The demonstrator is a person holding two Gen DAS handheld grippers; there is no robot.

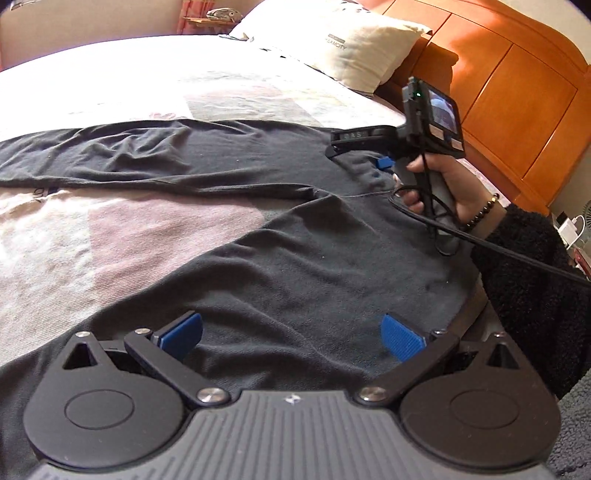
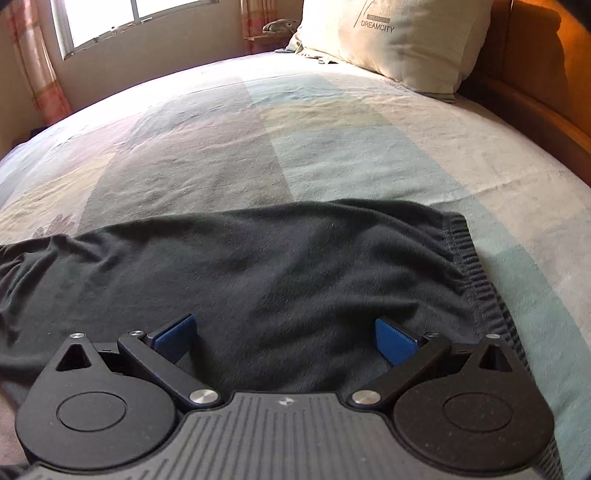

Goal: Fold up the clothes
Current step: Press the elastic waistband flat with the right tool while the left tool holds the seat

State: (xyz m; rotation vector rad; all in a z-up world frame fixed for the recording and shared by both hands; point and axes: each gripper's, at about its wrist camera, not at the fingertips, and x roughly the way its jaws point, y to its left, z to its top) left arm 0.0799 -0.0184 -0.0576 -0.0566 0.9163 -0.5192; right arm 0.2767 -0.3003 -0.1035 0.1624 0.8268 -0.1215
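Daylight from the window (image 2: 107,22), glare washing the bedspread (image 2: 258,122), fisheye-curved edges, dark corners.

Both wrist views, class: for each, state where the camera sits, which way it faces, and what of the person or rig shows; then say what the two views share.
Left wrist view: sits on the left gripper, low over the dark trousers, facing across the bed; shows the right gripper, the hand holding it, and a dark sleeve.
Right wrist view: sits on the right gripper, over the waistband end, facing the pillow and window; no hand visible.
Shared: trousers, bed, pillow.
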